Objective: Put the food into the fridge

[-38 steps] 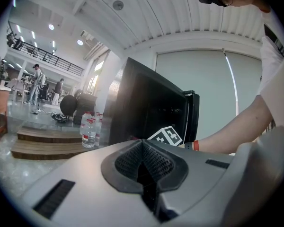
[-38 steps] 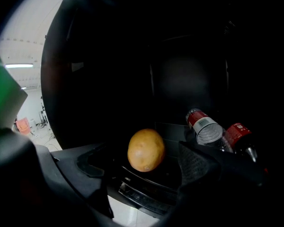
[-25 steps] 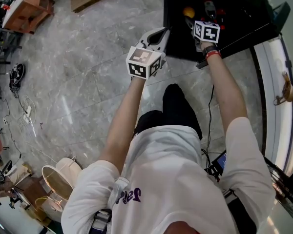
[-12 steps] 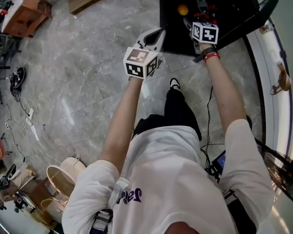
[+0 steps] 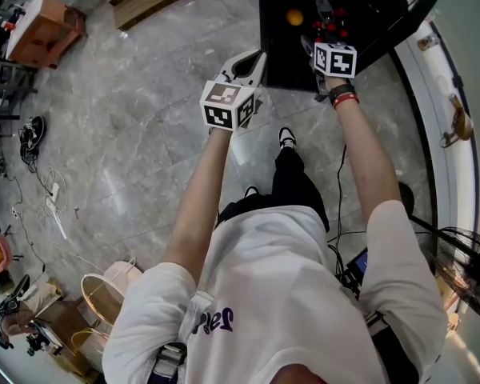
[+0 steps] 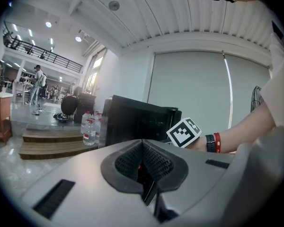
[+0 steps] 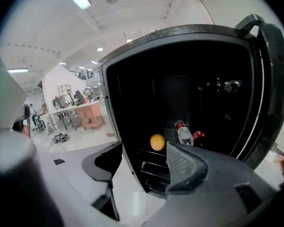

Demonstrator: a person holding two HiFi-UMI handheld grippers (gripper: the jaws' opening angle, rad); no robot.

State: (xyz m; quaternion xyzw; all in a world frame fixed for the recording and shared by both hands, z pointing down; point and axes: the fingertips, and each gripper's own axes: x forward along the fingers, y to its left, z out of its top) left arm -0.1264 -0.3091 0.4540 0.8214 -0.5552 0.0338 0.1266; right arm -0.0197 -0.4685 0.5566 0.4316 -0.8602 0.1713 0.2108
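Right gripper view, near to far: we find the right claw (image 7: pixel 142 162) spread, closing on nothing. Straight ahead, the orange (image 7: pixel 156 142) already lies inside the open fridge (image 7: pixel 180 32) (bottles (image 7: pixel 183 132) beside it). The left claw (image 6: pixel 143 160), pressed together and empty, hangs farther from the fridge.

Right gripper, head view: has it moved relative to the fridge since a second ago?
Yes. The right gripper has drawn back toward the person, away from the orange inside the fridge; its jaws are closing with nothing between them.
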